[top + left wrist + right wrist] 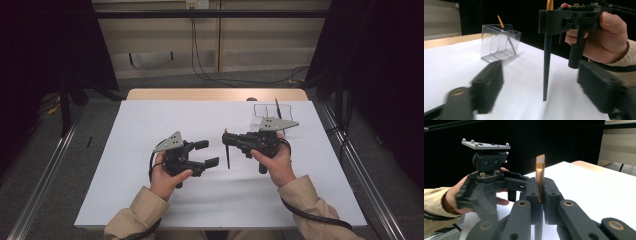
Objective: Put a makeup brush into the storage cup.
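A long thin dark brush with a gold ferrule and a pale slanted tip [547,65] is held upright between the closed jaws of the right gripper [231,139], near the centre of the high view. Its long axis is close to vertical, and its dark pointed end hangs just above the white desk [150,200].

The left gripper [209,153] is seen at the lower left of centre, with its jaws wide apart and empty, facing the brush from the side.

A clear plastic divided holder [267,112] stands at the upper right, with 1 more brush [278,108] leaning inside it. The right gripper is judged the nearer one to it.

No readable writing or brand is seen.
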Demonstrator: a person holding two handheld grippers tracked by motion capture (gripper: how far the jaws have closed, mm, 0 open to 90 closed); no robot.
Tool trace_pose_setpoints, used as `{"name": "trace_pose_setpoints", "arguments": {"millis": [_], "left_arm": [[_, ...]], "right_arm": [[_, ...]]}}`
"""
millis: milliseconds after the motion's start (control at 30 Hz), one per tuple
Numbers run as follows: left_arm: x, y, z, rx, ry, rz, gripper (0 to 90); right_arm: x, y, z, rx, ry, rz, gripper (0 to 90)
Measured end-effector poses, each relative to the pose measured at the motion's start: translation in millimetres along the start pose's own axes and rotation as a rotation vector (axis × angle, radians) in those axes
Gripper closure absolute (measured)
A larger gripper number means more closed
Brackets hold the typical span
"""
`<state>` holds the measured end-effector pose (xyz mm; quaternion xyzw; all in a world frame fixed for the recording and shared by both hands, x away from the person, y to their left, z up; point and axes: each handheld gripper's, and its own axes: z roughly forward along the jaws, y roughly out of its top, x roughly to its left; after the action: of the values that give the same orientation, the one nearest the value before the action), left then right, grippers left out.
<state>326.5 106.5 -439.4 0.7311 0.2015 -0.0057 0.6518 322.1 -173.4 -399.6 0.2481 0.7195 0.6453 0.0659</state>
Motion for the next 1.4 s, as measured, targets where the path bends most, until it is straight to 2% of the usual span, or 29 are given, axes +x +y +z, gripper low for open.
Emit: {"name": "trace_pose_setpoints", "arguments": {"millis": [167, 367, 667, 800, 933, 1400], "left_arm": [[-0.1, 1.8, -1.5, 0.011, 0.003, 0.025, 5.6], [2.4, 3.1, -8.2, 0.003, -0.002, 0.034, 1.2], [7.6, 3.0, -24.5, 0.004, 0.026, 0.048, 0.6], [8.3, 3.6, -34.4, 0.000, 0.039, 0.050, 0.6], [8.1, 4.1, -45.4, 0.018, 0.051, 0.070, 0.6], [11.7, 3.0, -84.7, 0.008, 0.080, 0.092, 0.6]], "right_arm": [[-1.2, -1.0, -3.2, -0.002, -0.006, -0.003, 84.6], [-3.4, 1.6, -9.0, -0.007, -0.017, -0.012, 84.6], [-7.8, 3.5, -16.0, -0.009, -0.030, -0.023, 84.6], [-10.0, 3.2, -18.5, -0.010, -0.035, -0.023, 84.6], [-11.4, 3.1, -20.2, -0.011, -0.038, -0.023, 84.6], [-14.6, 4.5, -25.9, -0.019, -0.058, -0.026, 84.6]]}}
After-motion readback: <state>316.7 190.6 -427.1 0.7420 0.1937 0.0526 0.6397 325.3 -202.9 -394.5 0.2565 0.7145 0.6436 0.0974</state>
